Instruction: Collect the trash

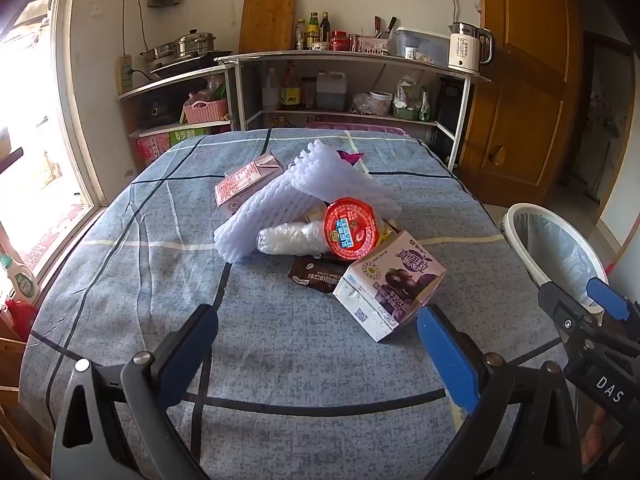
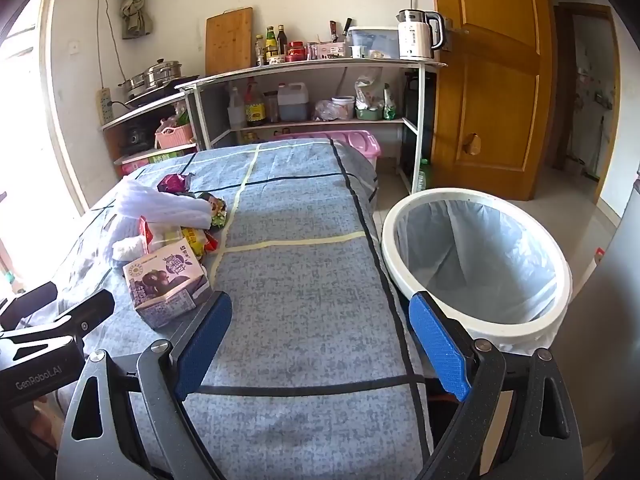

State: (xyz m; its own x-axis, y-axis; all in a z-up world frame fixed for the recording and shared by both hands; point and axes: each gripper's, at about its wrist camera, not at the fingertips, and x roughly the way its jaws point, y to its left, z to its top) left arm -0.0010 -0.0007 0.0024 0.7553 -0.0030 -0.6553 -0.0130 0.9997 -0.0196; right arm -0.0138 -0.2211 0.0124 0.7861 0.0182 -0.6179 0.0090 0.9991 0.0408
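A blue checked cloth-covered table carries the trash pile; the white round lined bin stands beside it, apparently empty. Nothing seems collected yet. Left gripper and right gripper gape empty; next, close on the nearest purple milk carton.

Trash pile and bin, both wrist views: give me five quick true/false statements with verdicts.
1. Both grippers are open and hold nothing. True: left gripper and right gripper are empty.
2. The bin has a plastic liner and stands beside the table. True.
3. The purple milk carton is already in the bin. False: it lies on the table at the near edge of the pile.
4. The red-lidded cup sits apart from the pile. False: it is in the pile, next to the white foam netting.
5. The bin has trash in it. False: only the liner shows.
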